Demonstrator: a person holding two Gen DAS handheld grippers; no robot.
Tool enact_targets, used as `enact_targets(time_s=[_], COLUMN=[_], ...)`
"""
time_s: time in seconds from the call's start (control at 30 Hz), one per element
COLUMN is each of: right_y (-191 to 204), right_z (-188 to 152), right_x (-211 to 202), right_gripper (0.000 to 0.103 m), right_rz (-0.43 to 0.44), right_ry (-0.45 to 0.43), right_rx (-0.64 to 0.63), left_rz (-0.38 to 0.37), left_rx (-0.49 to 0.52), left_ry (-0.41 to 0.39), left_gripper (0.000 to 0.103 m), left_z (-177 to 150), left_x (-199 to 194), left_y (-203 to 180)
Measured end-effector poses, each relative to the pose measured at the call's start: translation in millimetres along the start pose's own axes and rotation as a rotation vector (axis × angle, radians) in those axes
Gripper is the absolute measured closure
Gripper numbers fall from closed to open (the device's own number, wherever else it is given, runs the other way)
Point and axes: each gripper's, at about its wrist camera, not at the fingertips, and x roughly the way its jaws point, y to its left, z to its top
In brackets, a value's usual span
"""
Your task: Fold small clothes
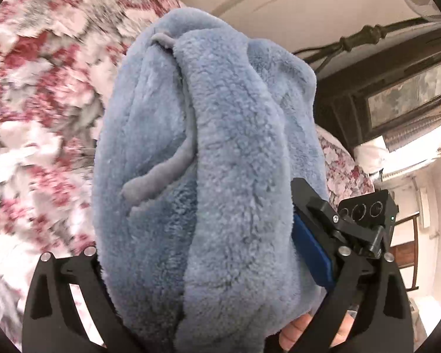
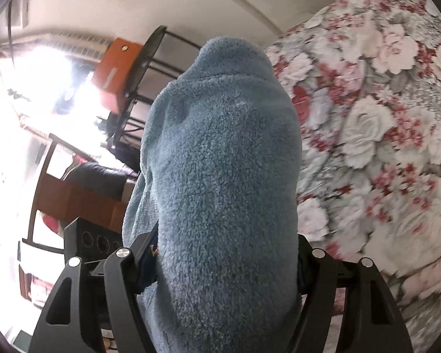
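Observation:
A fluffy blue fleece garment [image 1: 208, 158] hangs bunched between the fingers of my left gripper [image 1: 208, 253], which is shut on it; a grey trim strip runs down its front. In the right wrist view the same blue garment [image 2: 223, 176] fills the middle, clamped by my right gripper [image 2: 223, 264]. Both grippers hold it up off the floral bedspread [image 1: 38, 111], which also shows in the right wrist view [image 2: 382, 135]. The other gripper's black body with camera lenses [image 1: 364, 214] shows close beside the left one, and likewise in the right view [image 2: 94, 241]. Most fingertips are hidden by fleece.
A dark wooden headboard with a mirror panel [image 1: 405, 97] stands to the right in the left view. In the right view a black wire rack [image 2: 153, 67], an orange box [image 2: 117, 70] and a wooden chair [image 2: 73, 194] stand left by a bright window.

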Motion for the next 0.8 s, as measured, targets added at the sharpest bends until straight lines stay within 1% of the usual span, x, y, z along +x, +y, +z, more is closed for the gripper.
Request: enact_targets(time_s=[0.1, 0.2, 0.37, 0.4, 0.43, 0.53, 0.6, 0.67, 0.8], right_y=[25.2, 36.4, 38.0, 37.7, 39.9, 54.5, 68.4, 83.0, 108.2], right_z=[-2.1, -3.4, -8.1, -8.5, -8.7, -8.9, -9.8, -12.5, -23.3], right_x=[5.8, 7.8, 8.0, 9.8, 11.6, 17.7, 24.3, 29.6, 48.1], right_gripper=[0.032, 0.032, 0.032, 0.032, 0.032, 0.032, 0.032, 0.032, 0.032], right_rz=[0.022, 0.065, 0.105, 0.102, 0.102, 0.114, 0.139, 0.159, 0.169], right_ry=[0.007, 0.011, 0.02, 0.028, 0.036, 0.061, 0.078, 0.091, 0.132], right_rx=[-0.046, -0.059, -0.052, -0.037, -0.037, -0.047, -0.062, -0.087, -0.125], left_rz=[-0.008, 0.023, 0.063, 0.069, 0.081, 0.094, 0.11, 0.111, 0.102], left_rx=[-0.03, -0.007, 0.017, 0.019, 0.02, 0.017, 0.02, 0.015, -0.022], left_ry=[-0.051, -0.094, -0.12, -0.126, -0.136, -0.166, -0.203, -0.238, -0.282], left_gripper=[0.009, 0.009, 0.009, 0.009, 0.009, 0.008, 0.008, 0.008, 0.008], left_z=[-5.6, -10.2, -16.9, -17.1, -18.5, -21.1, -23.8, -29.1, -40.0], left_x=[-27.6, -49.6, -66.9, -60.4, -62.9, -87.4, -105.9, -125.7, -151.9], left_y=[6.7, 2.7, -1.4, -15.5, -21.3, -15.8, -15.6, -11.8, 6.3])
